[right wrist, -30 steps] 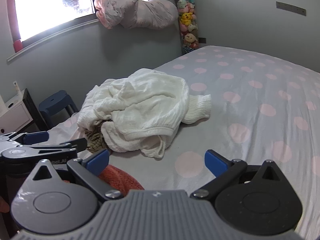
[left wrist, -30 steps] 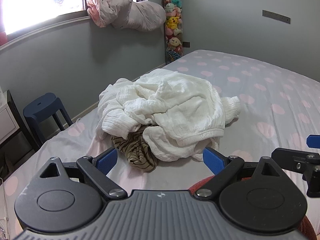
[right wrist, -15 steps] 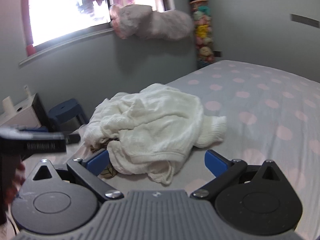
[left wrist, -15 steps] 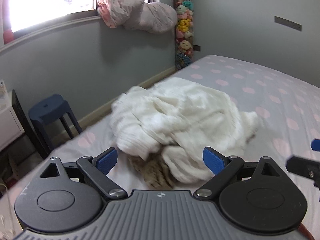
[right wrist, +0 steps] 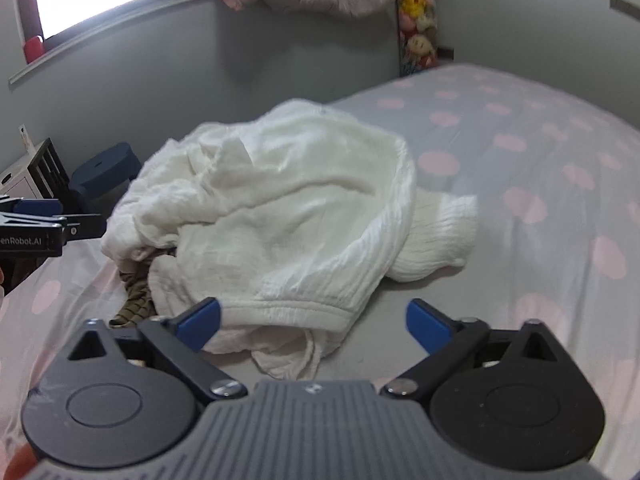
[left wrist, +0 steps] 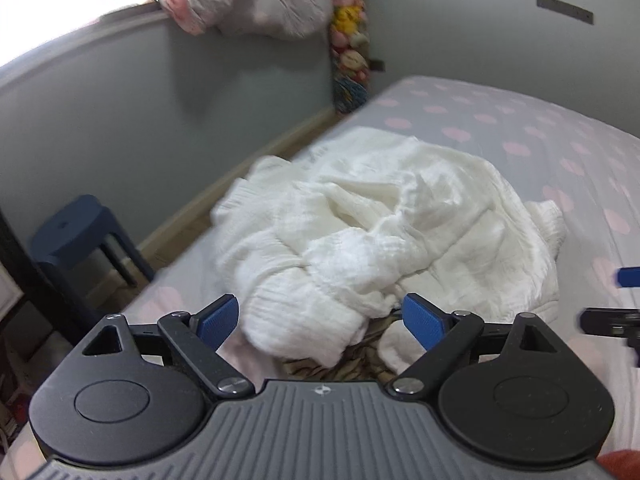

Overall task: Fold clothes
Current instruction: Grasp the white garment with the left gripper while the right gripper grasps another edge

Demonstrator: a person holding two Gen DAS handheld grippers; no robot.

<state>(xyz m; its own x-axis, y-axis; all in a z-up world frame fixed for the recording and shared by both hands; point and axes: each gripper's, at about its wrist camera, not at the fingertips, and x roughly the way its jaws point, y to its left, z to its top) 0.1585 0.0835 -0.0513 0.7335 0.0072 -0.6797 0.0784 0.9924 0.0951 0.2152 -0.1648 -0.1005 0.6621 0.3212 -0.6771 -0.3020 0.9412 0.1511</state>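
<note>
- Change vs 1 s ago: both wrist views have closed in on the crumpled white crinkle-cotton garment (left wrist: 384, 236); it fills far more of each view now. The left view is blurred, so that tool looks to be mid-move.
- The left tool (left wrist: 320, 316) now has its spread blue pads either side of a rolled white fold at the near edge of the heap; 1 s ago they framed bare sheet short of it. Jaws wide apart, nothing gripped.
- The right tool (right wrist: 312, 320) likewise released, jaws wide. The garment's thick stitched hem (right wrist: 280, 308) sits just beyond its left pad; whether they touch can't be told.
- Meaning for the task, as a judgement: both tools are lined up for a pick at the near edge of the heap, prob. to lift and spread it. The garment lies bunched, no flat fold visible.
- Where it is: on the grey bed sheet with pink dots (right wrist: 520, 160), toward the bed's left side, near the wall edge.
- A brown striped cloth (right wrist: 136, 296) pokes out from under the white heap at its near-left; also seen between the left tool's pads.
- Orientation: no clean long axis, since it's a mound. In the right view, it runs roughly left to right, broader than deep, with a ribbed rolled end, prob. a sleeve or cuff (right wrist: 436, 232), sticking out right.
- Hem faces the tools; neck can't be made out.
- A dark blue plastic stool (left wrist: 72, 232) stands on the floor beside the bed, well apart.
</note>
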